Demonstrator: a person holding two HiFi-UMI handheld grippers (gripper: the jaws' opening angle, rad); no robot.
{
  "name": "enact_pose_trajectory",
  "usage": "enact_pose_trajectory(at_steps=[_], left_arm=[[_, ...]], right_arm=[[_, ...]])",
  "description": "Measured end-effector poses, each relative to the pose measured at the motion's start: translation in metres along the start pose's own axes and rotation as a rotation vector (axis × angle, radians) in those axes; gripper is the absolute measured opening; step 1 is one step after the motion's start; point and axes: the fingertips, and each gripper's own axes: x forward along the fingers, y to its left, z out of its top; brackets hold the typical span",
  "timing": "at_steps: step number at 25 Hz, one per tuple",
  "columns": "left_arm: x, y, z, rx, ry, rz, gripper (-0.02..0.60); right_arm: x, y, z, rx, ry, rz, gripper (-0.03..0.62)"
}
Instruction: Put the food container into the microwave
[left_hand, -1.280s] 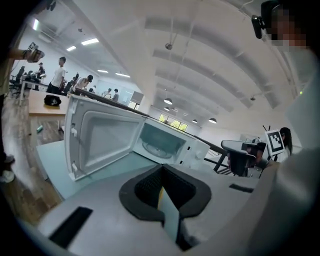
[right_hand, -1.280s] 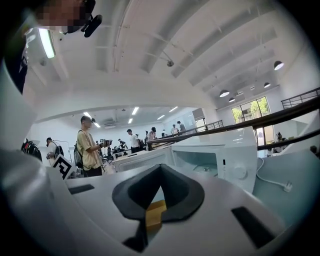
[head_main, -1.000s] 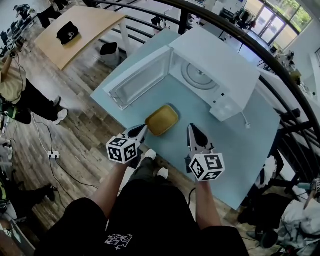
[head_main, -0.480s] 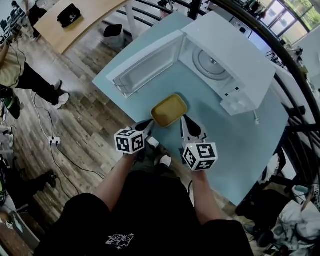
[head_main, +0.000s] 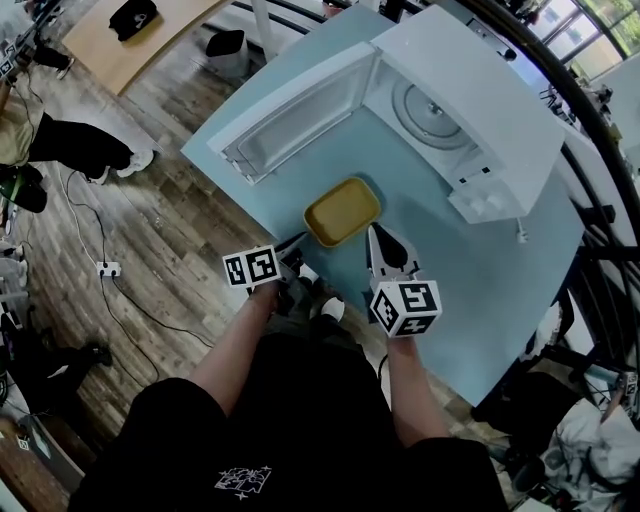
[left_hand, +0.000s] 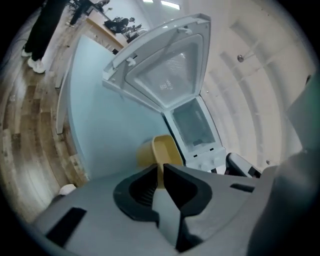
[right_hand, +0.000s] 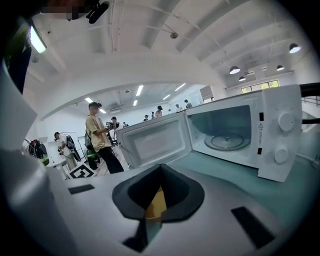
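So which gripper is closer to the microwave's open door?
Left. The left gripper is at the food container's corner on the side of the open door; the right gripper is at the container's opposite corner, farther from the door.

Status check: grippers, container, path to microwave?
Both shut on food container rim: left gripper, right gripper. Container sits on table, outside microwave. Door open, nothing blocking.

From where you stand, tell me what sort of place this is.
Probably an open-plan lab or workshop hall, not a kitchen. The white microwave with its door open sits on a pale blue table, several people stand about beyond it, and round lamps dot a high ribbed ceiling.
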Motion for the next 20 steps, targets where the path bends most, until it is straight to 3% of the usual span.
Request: enact_pose_trajectory(at_steps=[8,16,20], left_arm=[[0.008,0.002,0.003,-0.165,-0.024,-0.085,0.084],[0.009,0.008,0.006,-0.306,-0.055,-0.167,0.084],[0.01,0.013,0.007,-0.327,-0.072,-0.174,0.084]], right_arm=[[0.001,-0.007,0.004,0.001,-0.004,-0.004,0.006],[0.003,-0.008,0.001,0.001,0.01,0.015,0.006],[0.004,-0.007,0.002,-0.003,0.011,0.022,0.006]])
